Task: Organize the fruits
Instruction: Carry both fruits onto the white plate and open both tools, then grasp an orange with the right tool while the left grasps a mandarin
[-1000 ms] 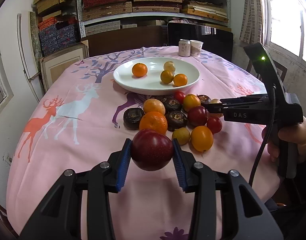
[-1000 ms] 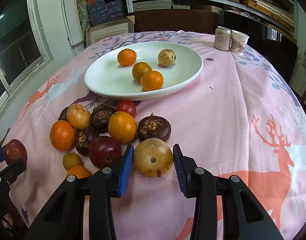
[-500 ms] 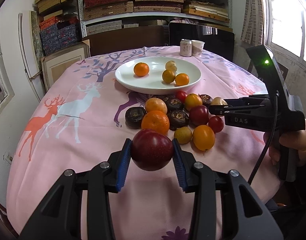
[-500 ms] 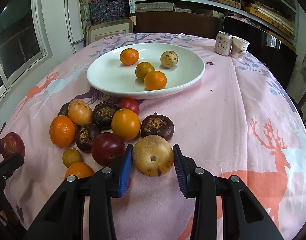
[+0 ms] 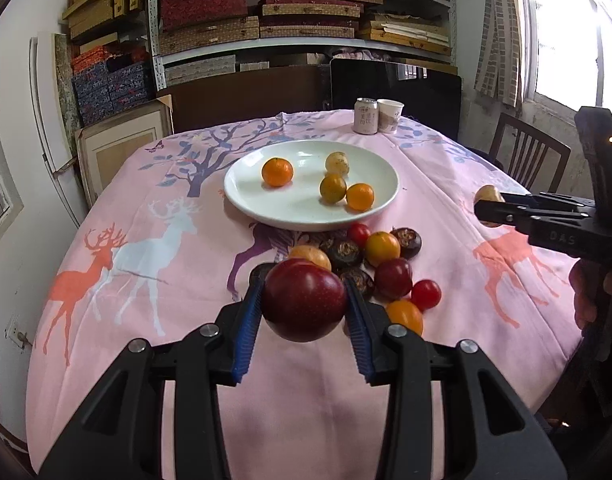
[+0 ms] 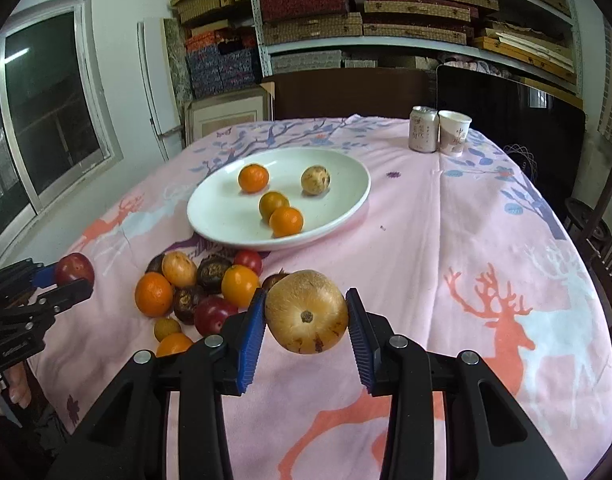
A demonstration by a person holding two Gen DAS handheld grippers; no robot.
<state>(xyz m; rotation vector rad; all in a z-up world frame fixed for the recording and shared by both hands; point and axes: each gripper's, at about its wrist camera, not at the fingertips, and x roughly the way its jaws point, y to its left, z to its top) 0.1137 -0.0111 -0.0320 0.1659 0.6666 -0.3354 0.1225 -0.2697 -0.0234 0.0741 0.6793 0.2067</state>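
Left wrist view: the left gripper (image 5: 304,306) clamps a dark red plum (image 5: 304,304) between its blue pads, held above the pink tablecloth (image 5: 154,264) in front of the loose pile of fruit (image 5: 379,268). Right wrist view: the right gripper (image 6: 306,316) grips a tan, speckled round fruit (image 6: 306,312), possibly a passion fruit, clear of the cloth beside the same pile. Beyond the pile, a white plate (image 6: 222,220) carries four small fruits, with a can (image 6: 423,129) and paper cup (image 6: 453,132) farther back.

I see soft daylight; the window (image 5: 561,32) blows out white at right, fruit shadows fall soft on the plate (image 5: 242,188), and edges bend and darken.
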